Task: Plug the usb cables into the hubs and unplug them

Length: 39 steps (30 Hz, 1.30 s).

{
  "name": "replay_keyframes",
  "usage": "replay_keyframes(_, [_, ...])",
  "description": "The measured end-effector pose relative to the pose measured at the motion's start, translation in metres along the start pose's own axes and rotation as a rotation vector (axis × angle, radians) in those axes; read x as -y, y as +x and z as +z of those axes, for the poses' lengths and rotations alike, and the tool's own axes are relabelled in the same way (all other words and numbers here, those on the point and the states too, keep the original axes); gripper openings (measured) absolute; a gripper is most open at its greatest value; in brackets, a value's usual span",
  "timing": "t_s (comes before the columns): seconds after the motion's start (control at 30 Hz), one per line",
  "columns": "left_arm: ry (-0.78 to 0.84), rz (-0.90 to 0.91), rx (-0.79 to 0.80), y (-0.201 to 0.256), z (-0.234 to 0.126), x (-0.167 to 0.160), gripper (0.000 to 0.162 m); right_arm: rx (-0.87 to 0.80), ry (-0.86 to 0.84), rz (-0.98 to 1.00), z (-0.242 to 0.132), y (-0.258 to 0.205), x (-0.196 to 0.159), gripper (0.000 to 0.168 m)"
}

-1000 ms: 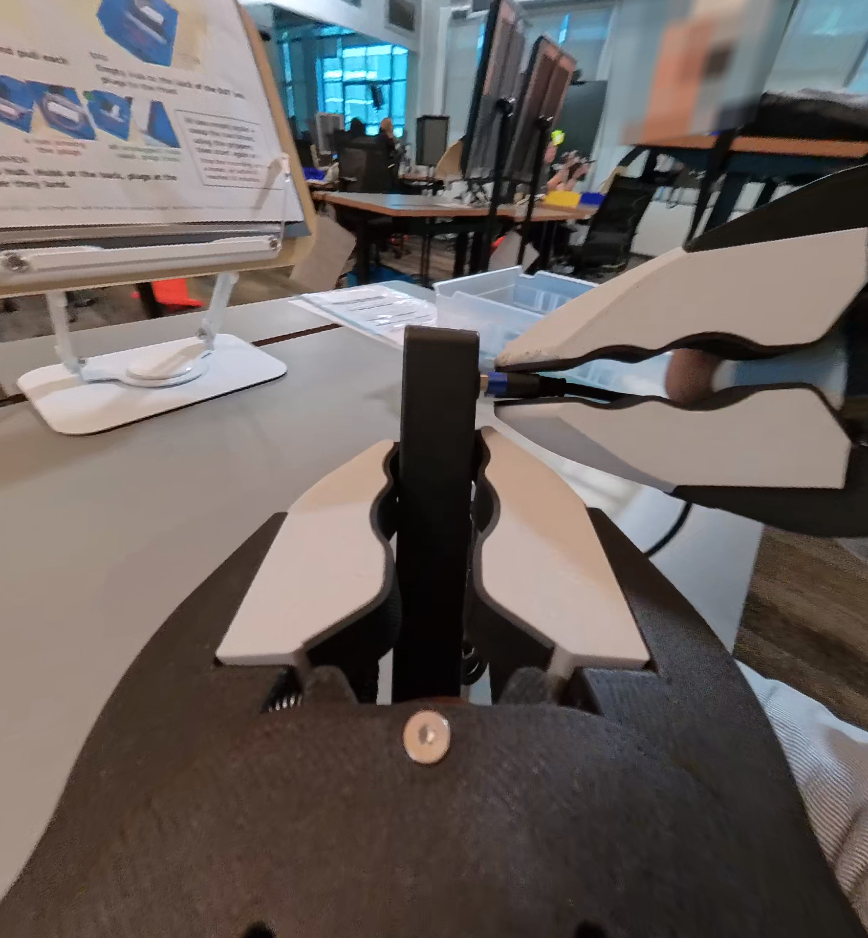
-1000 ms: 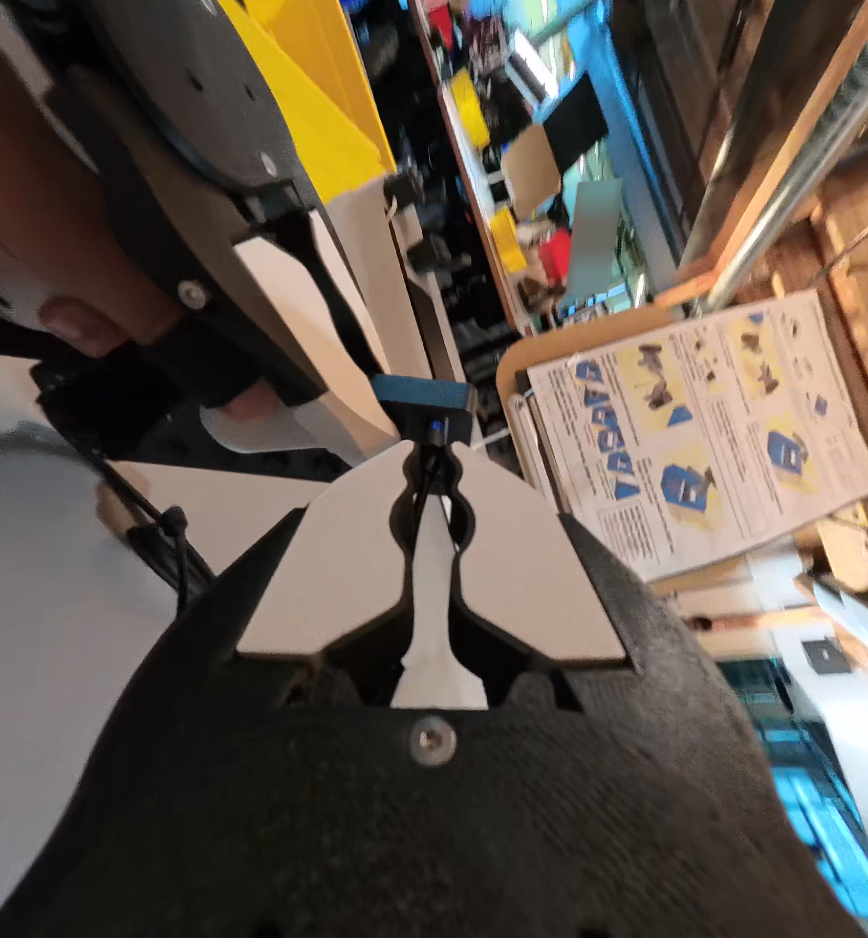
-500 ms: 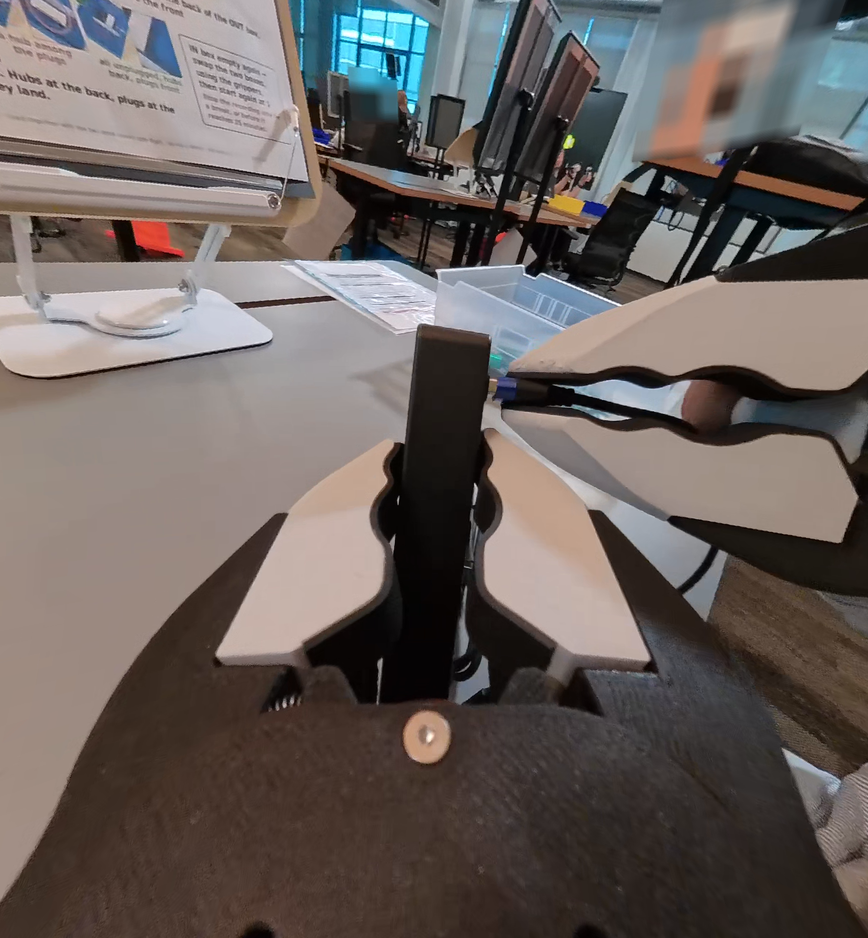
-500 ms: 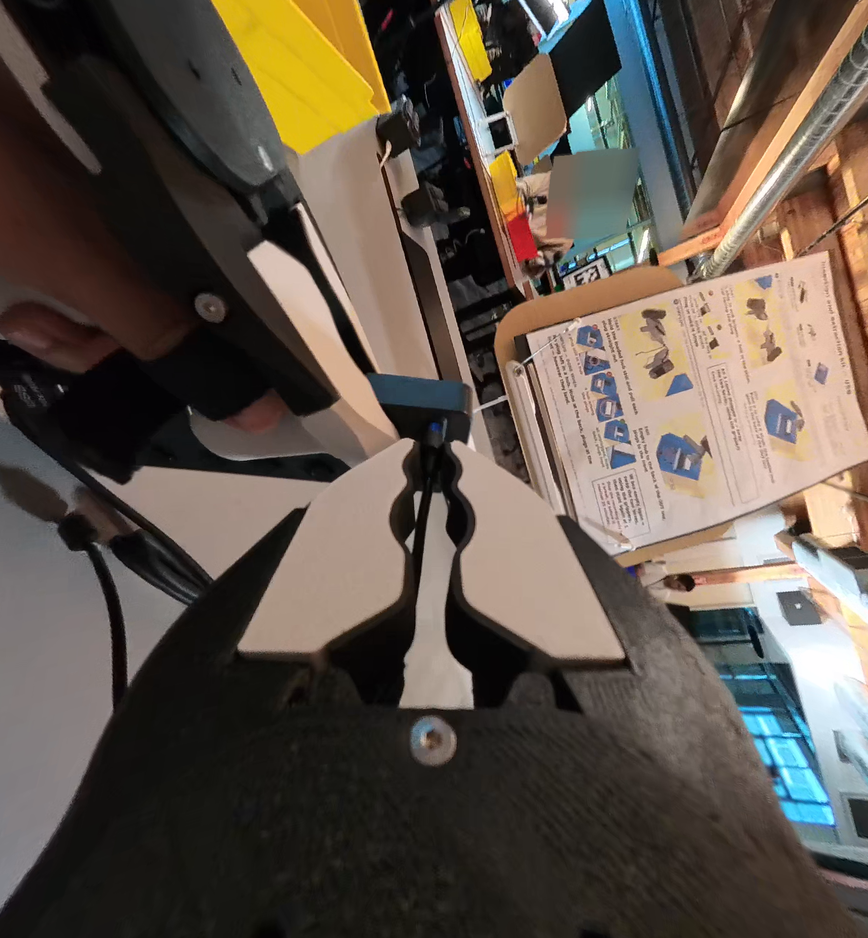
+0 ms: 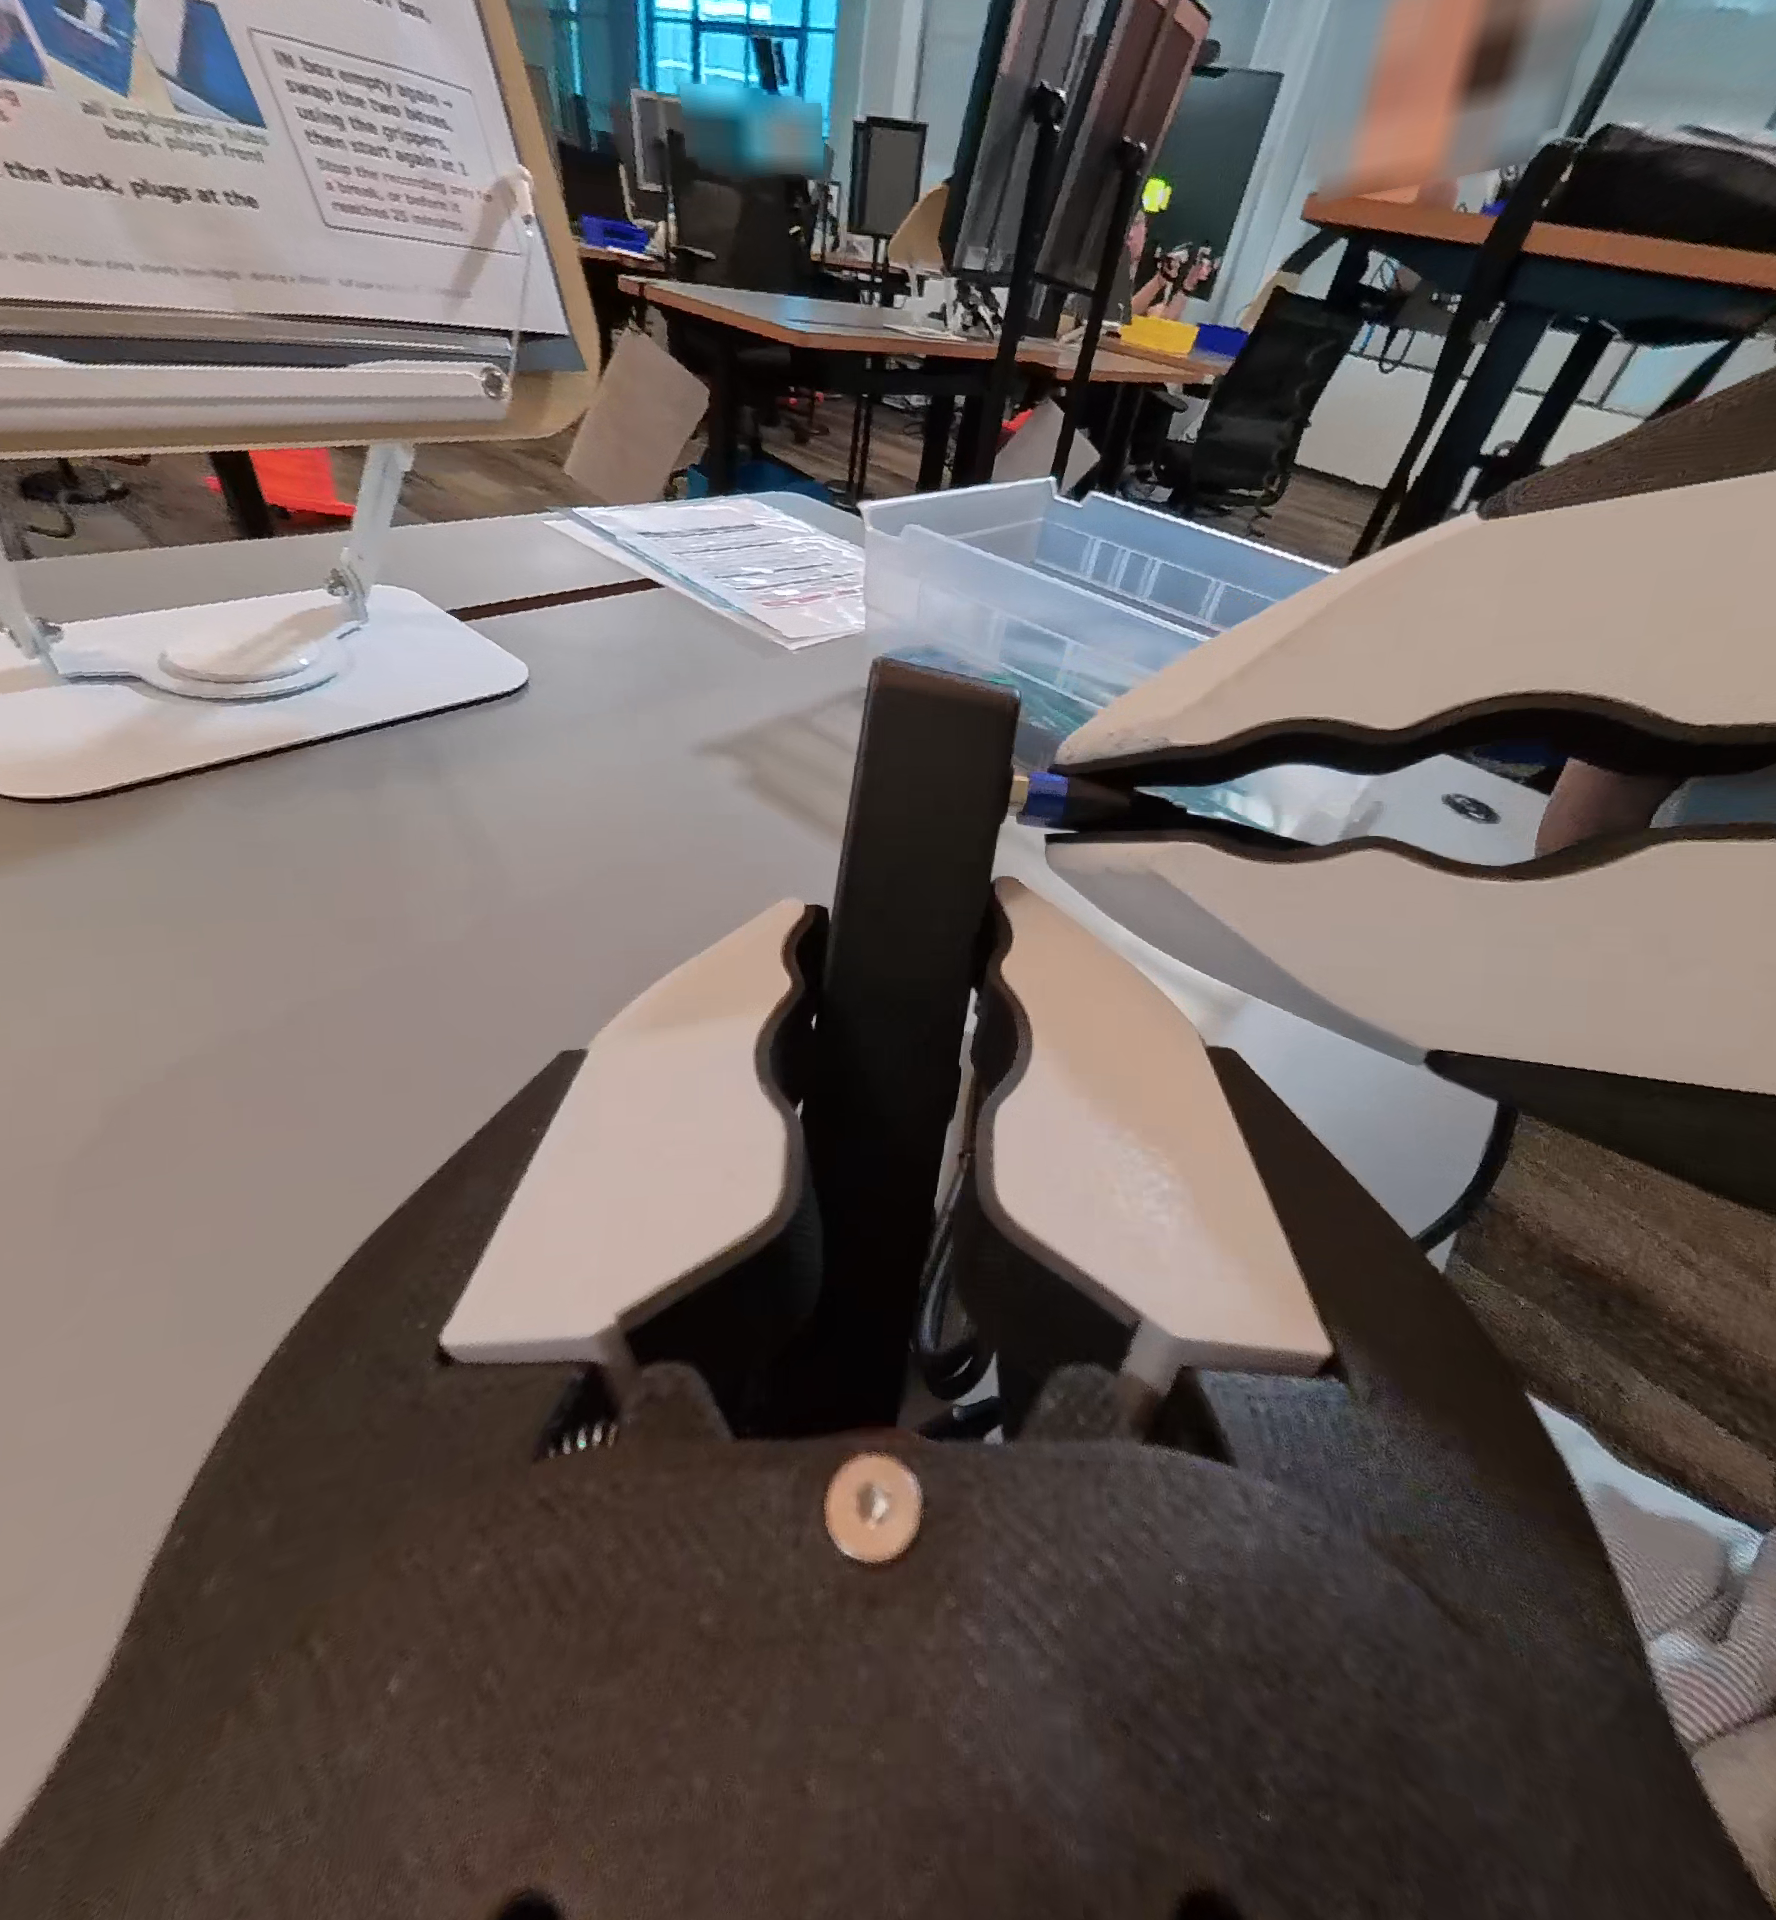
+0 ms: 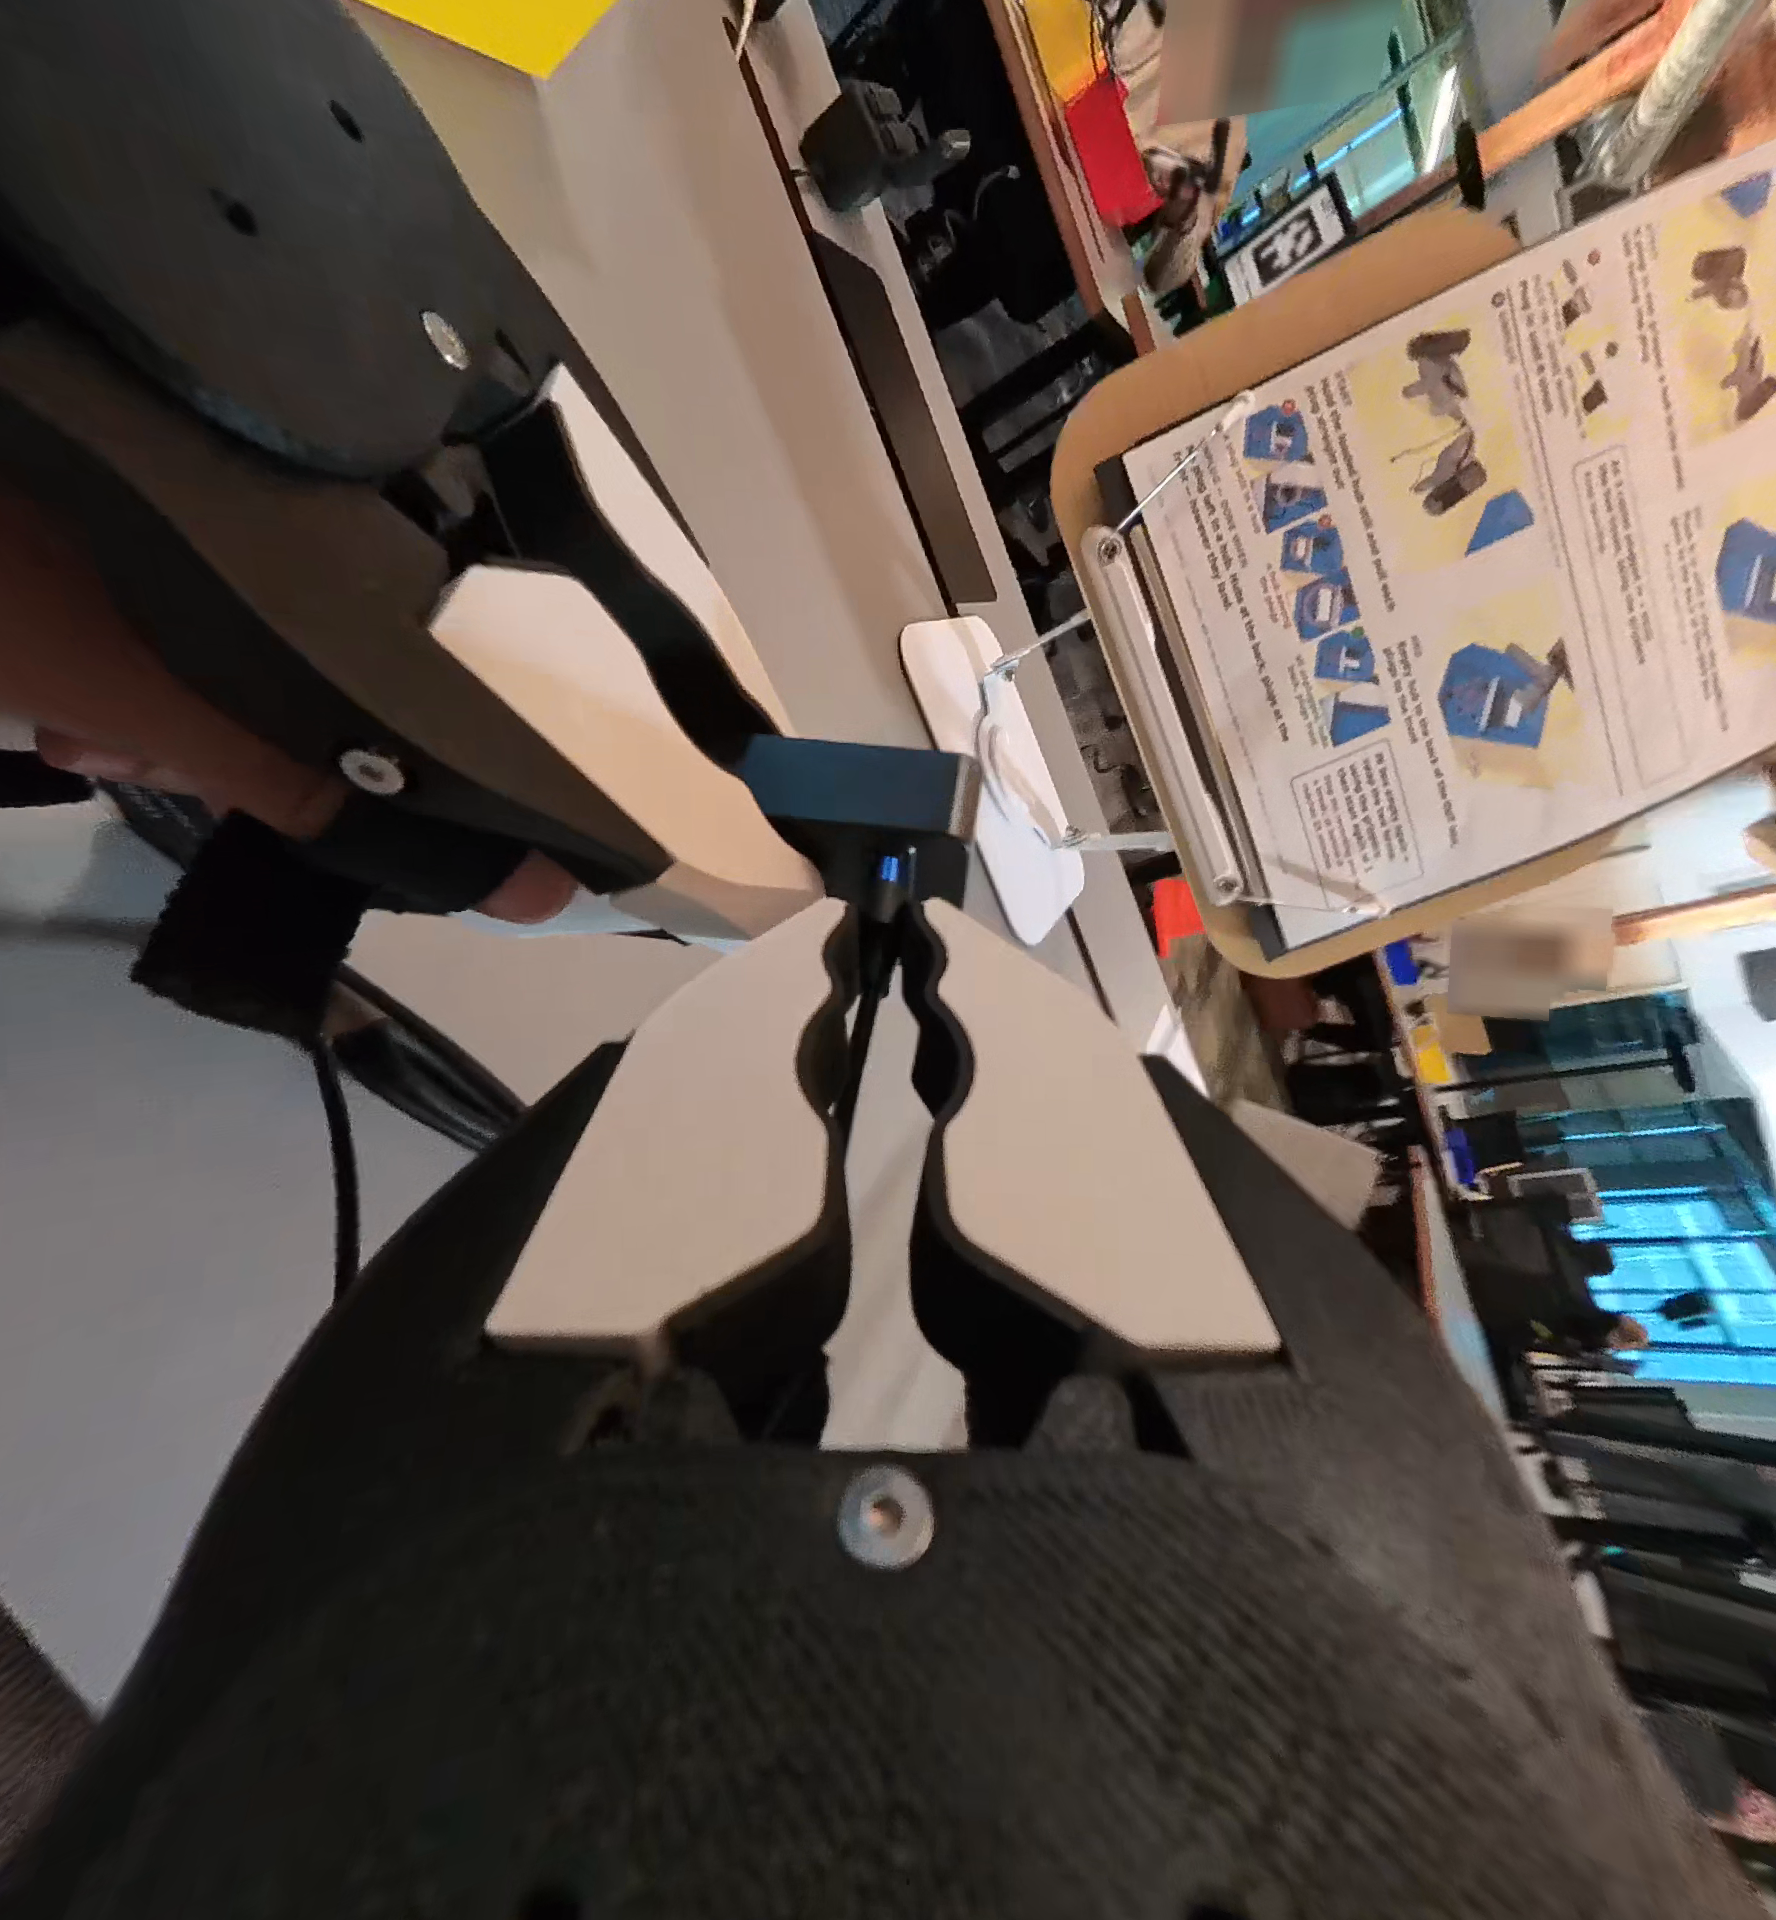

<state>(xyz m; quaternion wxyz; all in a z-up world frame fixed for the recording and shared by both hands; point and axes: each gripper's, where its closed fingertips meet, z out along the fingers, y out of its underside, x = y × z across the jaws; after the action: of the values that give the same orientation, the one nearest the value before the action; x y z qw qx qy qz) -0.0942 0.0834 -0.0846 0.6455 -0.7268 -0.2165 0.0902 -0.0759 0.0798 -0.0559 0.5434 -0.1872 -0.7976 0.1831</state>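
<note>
The slim black rectangular USB hub is pinched upright in the left tongs above the grey tabletop; the blue-collared black cable plug, clamped in the right tongs, is seated at the hub's side, as half a second earlier.

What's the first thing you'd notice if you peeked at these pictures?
Two big white tongs meet in the middle. The left tongs squeeze a tall black hub upright over the grey table, and the right tongs pinch a blue-tipped plug at the hub's side. Behind on the left stands a picture sheet.
</note>
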Motion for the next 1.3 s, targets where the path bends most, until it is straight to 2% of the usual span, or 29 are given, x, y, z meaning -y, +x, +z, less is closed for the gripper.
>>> replay_keyframes(0.03, [-0.007, 0.006, -0.006, 0.002, 0.001, -0.001, 0.029, 0.011, 0.002, 0.03, -0.002, 0.0, -0.003, 0.009])
replay_keyframes(0.2, [-0.007, 0.002, -0.011, 0.006, 0.002, 0.0, 0.029, 0.079, 0.056, 0.201, -0.007, 0.0, -0.006, 0.009])
replay_keyframes(0.27, [-0.008, 0.001, 0.003, 0.005, 0.003, 0.0, 0.029, 0.036, 0.048, 0.141, -0.007, 0.001, -0.006, 0.009])
replay_keyframes(0.3, [0.003, -0.052, 0.161, -0.024, 0.001, 0.001, 0.028, 0.029, 0.071, 0.071, -0.013, -0.004, -0.001, 0.009])
replay_keyframes(0.33, [0.027, -0.206, 0.221, -0.068, -0.008, 0.0, 0.028, 0.069, 0.168, 0.071, -0.03, -0.016, 0.017, 0.009])
replay_keyframes(0.37, [0.056, -0.445, 0.218, -0.109, -0.025, -0.004, 0.028, 0.055, 0.226, 0.068, -0.048, -0.021, 0.03, 0.009])
replay_keyframes(0.4, [0.116, -0.472, 0.232, -0.129, -0.045, 0.004, 0.027, -0.031, 0.233, -0.003, -0.057, -0.016, 0.03, 0.009])
replay_keyframes(0.43, [0.115, -0.362, 0.264, -0.13, -0.058, 0.01, 0.028, -0.064, 0.197, -0.027, -0.054, -0.009, 0.02, 0.008])
replay_keyframes(0.47, [0.112, -0.279, 0.258, -0.119, -0.06, 0.015, 0.028, -0.002, 0.169, 0.057, -0.045, -0.007, 0.007, 0.008])
replay_keyframes(0.53, [0.092, -0.206, 0.223, -0.1, -0.051, 0.018, 0.028, 0.186, 0.213, 0.335, -0.035, -0.007, -0.001, 0.008])
replay_keyframes(0.6, [0.11, -0.193, 0.206, -0.099, -0.048, 0.023, 0.028, 0.226, 0.274, 0.473, -0.039, 0.012, 0.001, 0.008])
replay_keyframes(0.67, [0.145, -0.236, 0.194, -0.106, -0.051, 0.024, 0.028, 0.176, 0.328, 0.522, -0.051, 0.046, 0.003, 0.008])
replay_keyframes(0.77, [0.176, -0.318, 0.192, -0.117, -0.055, 0.019, 0.028, -0.047, 0.384, 0.52, -0.081, 0.134, -0.005, 0.008])
replay_keyframes(0.87, [0.185, -0.307, 0.185, -0.115, -0.057, 0.019, 0.028, -0.43, 0.332, 0.441, -0.122, 0.237, -0.045, 0.008])
replay_keyframes(0.97, [0.195, -0.315, 0.167, -0.112, -0.056, 0.021, 0.028, -0.727, 0.157, 0.384, -0.147, 0.298, -0.118, 0.008])
replay_keyframes(1.03, [0.197, -0.323, 0.161, -0.11, -0.055, 0.02, 0.029, -0.768, 0.078, 0.422, -0.141, 0.307, -0.169, 0.008])
replay_keyframes(1.17, [0.197, -0.317, 0.151, -0.108, -0.053, 0.019, 0.029, -0.745, -0.045, 0.529, -0.108, 0.296, -0.255, 0.008])
replay_keyframes(1.23, [0.196, -0.312, 0.15, -0.107, -0.052, 0.019, 0.029, -0.739, -0.105, 0.551, -0.095, 0.29, -0.284, 0.008])
replay_keyframes(1.3, [0.197, -0.313, 0.149, -0.106, -0.052, 0.019, 0.029, -0.719, -0.112, 0.588, -0.086, 0.285, -0.298, 0.008])
